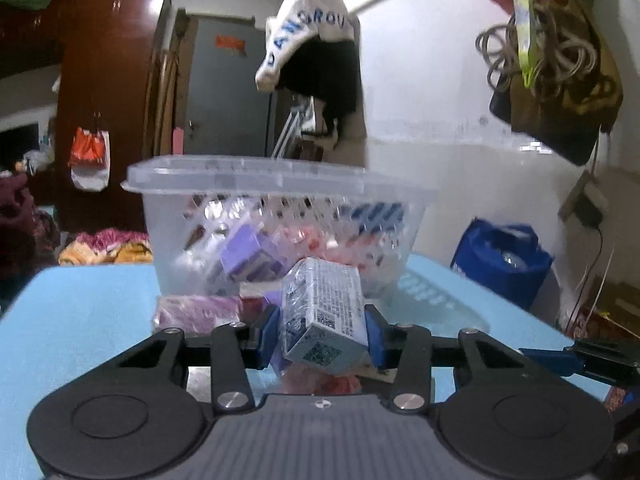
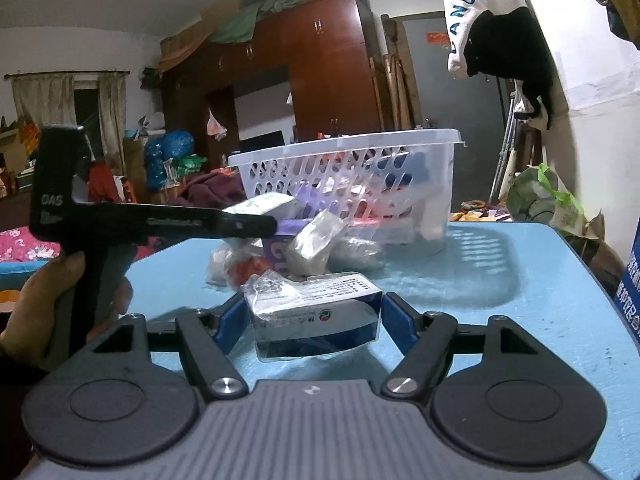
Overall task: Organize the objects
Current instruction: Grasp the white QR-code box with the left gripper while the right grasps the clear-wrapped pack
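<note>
A light blue table [image 2: 500, 280] carries a clear slotted plastic basket [image 2: 360, 168] holding purple and pink packets, with a heap of wrapped packets [image 2: 312, 240] against its front. The left gripper [image 1: 322, 334] is clamped on a pale blue wrapped box [image 1: 324, 312], tilted, long axis toward the basket, QR end nearest. The right gripper [image 2: 310, 320] stands spread around a white-and-navy wrapped box [image 2: 316, 312] lying crosswise.

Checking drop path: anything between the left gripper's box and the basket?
The left gripper holds the wrapped box below the rim of the basket. The near wall faces it; purple packets lie at its foot. No lid visible.
</note>
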{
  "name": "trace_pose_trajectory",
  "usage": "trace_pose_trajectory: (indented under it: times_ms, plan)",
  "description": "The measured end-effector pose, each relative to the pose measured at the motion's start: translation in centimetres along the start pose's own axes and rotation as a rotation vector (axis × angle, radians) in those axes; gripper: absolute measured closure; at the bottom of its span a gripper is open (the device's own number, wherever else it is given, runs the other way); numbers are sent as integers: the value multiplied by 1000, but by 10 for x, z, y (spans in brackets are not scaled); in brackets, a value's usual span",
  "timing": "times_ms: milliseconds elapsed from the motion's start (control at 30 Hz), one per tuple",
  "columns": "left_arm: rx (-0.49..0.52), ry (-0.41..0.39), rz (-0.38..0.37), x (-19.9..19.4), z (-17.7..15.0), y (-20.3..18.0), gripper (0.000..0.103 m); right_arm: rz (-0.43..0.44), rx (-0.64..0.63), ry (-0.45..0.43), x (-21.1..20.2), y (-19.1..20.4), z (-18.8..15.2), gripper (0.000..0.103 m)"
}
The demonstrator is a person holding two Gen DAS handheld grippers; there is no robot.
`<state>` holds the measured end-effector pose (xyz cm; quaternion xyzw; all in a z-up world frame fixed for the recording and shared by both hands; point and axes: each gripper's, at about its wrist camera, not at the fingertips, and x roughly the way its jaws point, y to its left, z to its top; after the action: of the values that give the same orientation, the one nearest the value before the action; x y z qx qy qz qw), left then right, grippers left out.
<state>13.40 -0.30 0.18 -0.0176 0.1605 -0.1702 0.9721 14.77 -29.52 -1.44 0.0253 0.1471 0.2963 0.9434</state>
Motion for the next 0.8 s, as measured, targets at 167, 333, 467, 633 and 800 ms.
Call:
trace_pose_trajectory:
  times_ms: [167,333,467,633,800]
  plan:
    - [-42,-74,-46,-10,-3,9,55,-21,0,-11,3,-3,1,28]
    - [-47,-99,-68,-15,-4,12,55,-56,-21,-23,5,-3,1,28]
    - [-44,-122,-66,-18,-5,12,55,-65,-24,-31,4,-4,1,29]
    - [-45,-137,-66,-20,-5,14,55,-71,-17,-40,3,-7,3,29]
    - [-48,-150,-68,-22,-6,15,55,-73,-16,-50,2,-10,6,29]
